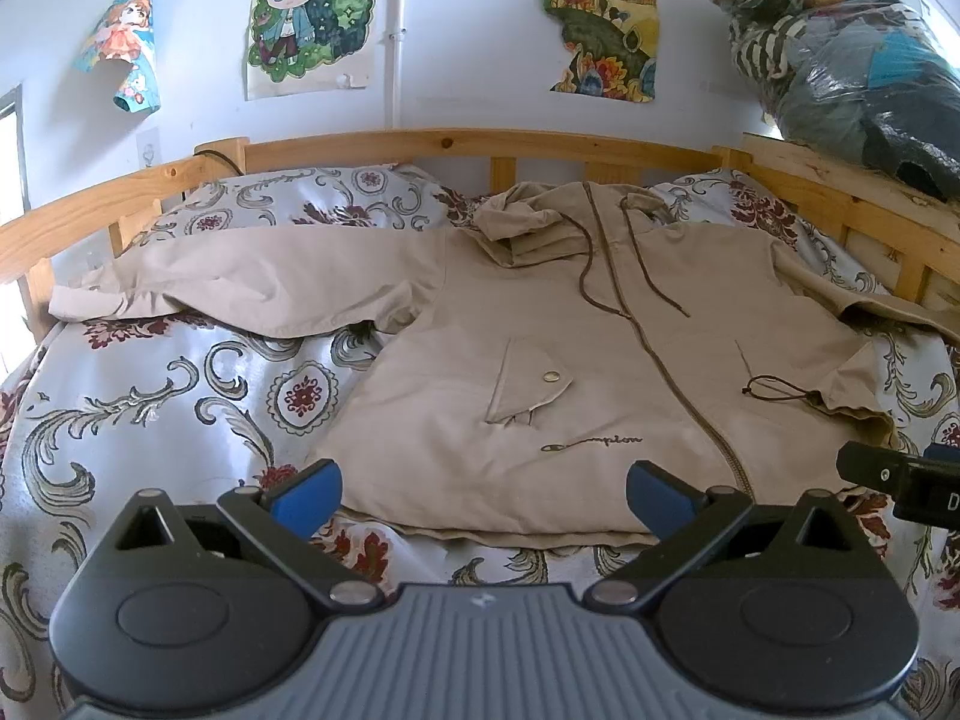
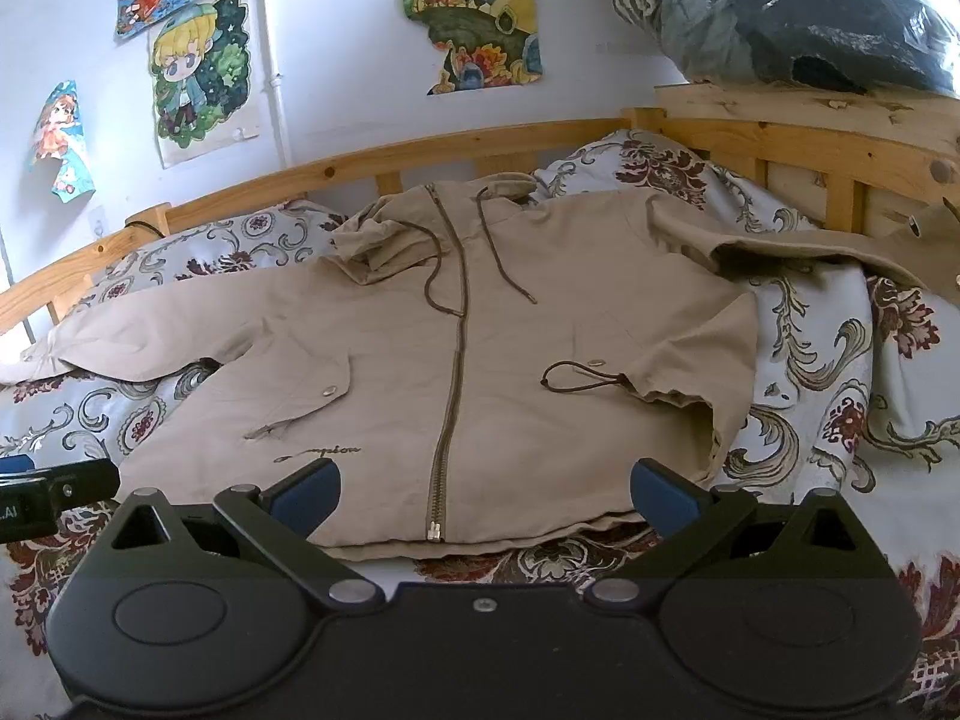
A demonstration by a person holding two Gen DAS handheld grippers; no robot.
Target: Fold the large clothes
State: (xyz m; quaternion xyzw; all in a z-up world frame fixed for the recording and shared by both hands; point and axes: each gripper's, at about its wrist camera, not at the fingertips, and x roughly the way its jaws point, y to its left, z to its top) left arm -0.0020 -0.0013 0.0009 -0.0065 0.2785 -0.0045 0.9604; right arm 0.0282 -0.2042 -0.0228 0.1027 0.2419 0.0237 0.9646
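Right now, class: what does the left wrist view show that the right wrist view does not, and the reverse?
Only the left wrist view shows the left gripper, open, and the jacket's pocket flap seen in full.

Only the right wrist view shows the right gripper, open, the zip pull at the hem, and the far sleeve's cuff by the bed rail.

Both show the beige jacket spread flat on the patterned bedsheet, zipped, with posters behind.

One jacket (image 1: 576, 348), perhaps four posters (image 1: 306, 12).
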